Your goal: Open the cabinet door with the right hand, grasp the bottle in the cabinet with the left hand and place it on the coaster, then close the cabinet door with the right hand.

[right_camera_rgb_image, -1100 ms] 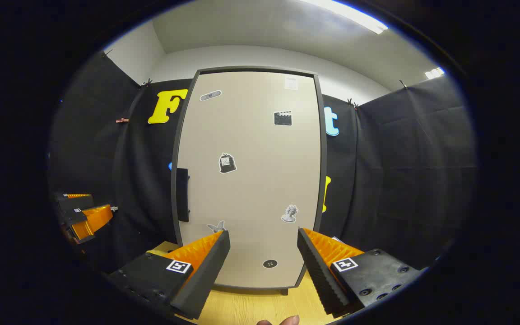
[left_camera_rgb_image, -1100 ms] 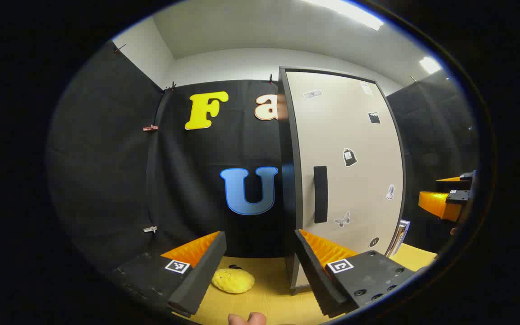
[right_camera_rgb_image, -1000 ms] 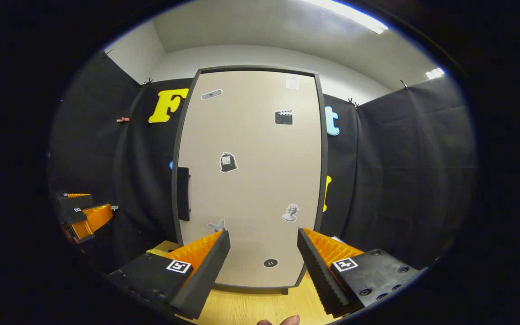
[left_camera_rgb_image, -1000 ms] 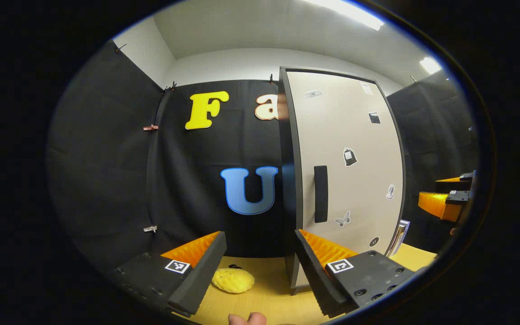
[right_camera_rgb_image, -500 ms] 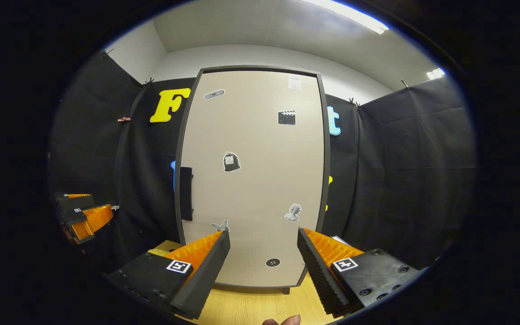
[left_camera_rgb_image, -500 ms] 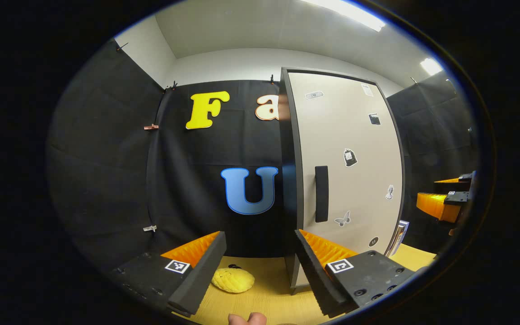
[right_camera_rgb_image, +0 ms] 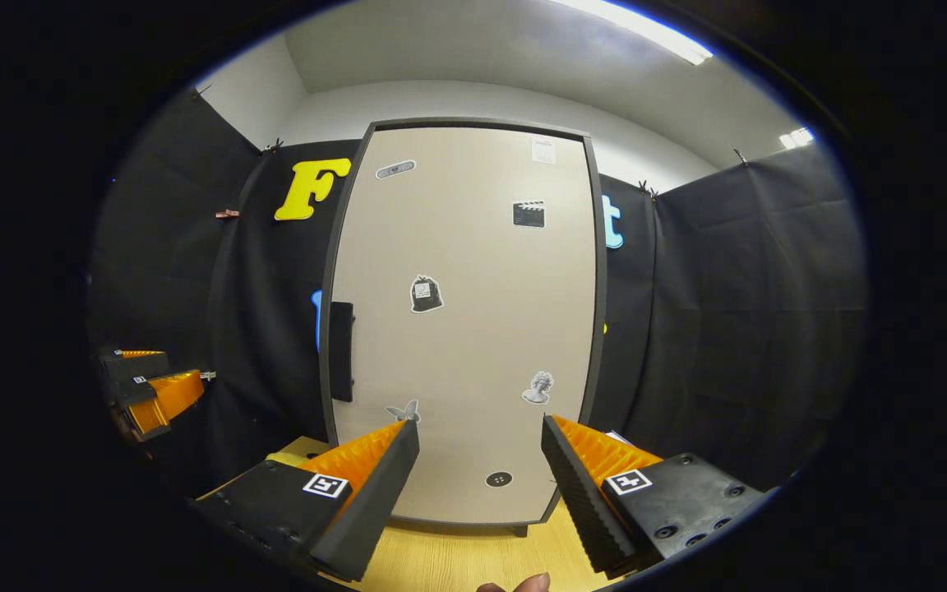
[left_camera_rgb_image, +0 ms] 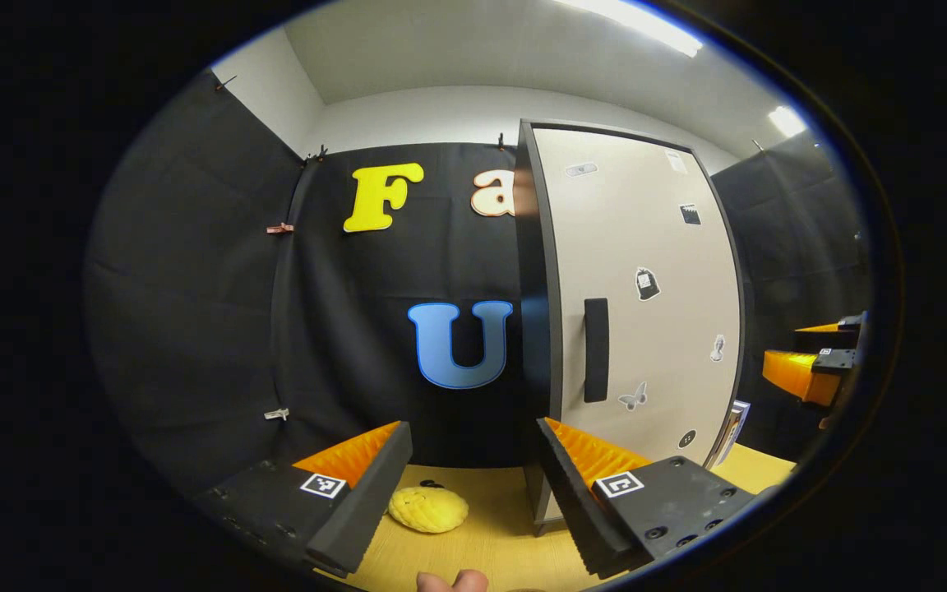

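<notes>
A tall beige cabinet door with a dark frame stands shut in front of my right gripper, which is open and holds nothing. The door's dark handle sits at its left edge, left of that gripper. In the left gripper view the same cabinet stands to the right, its handle above my open left gripper. A yellow knitted coaster lies on the wooden table between the left gripper's fingers. The right gripper also shows at the far right there, and the left gripper at the far left of the right gripper view.
Several small stickers dot the door. Black cloth walls close the booth on the left, back and right. A stack of flat items leans by the cabinet's right side. A fingertip shows at the bottom edge.
Both views have shifted slightly: the cabinet has drifted a little to the right in each and looks a touch nearer. Both grippers have stayed open.
</notes>
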`<state>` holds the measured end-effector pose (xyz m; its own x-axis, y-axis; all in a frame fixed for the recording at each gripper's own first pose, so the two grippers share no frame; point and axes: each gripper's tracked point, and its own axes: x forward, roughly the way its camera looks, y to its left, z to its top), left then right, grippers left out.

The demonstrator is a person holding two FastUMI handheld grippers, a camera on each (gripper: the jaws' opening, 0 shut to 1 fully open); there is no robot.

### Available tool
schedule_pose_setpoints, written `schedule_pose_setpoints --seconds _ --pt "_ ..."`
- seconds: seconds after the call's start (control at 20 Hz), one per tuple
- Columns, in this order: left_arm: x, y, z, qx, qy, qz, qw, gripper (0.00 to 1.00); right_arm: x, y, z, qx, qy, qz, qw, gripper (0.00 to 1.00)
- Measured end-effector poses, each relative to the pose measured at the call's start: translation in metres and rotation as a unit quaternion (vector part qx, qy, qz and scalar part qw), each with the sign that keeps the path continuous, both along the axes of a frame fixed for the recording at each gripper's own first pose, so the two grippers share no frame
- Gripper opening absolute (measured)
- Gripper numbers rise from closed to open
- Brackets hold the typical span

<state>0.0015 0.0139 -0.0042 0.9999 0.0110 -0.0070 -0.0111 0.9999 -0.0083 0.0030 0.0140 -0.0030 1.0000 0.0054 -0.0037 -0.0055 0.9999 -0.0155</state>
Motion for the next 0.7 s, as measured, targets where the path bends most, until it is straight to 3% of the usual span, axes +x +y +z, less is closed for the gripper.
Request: schedule_pose_setpoints --seconds 0.3,0.7 --pt "0.005 0.001 -0.001 -0.004 -0.002 -0.004 1.000 0.95 0.007 0.007 -0.001 0.002 0.001 0.003 1.000 0.98" --pt "0.015 0.032 -0.010 0.003 0.004 0.005 1.000 0.94 0.044 0.065 -0.004 0.021 0.011 0.046 0.999 0.97"
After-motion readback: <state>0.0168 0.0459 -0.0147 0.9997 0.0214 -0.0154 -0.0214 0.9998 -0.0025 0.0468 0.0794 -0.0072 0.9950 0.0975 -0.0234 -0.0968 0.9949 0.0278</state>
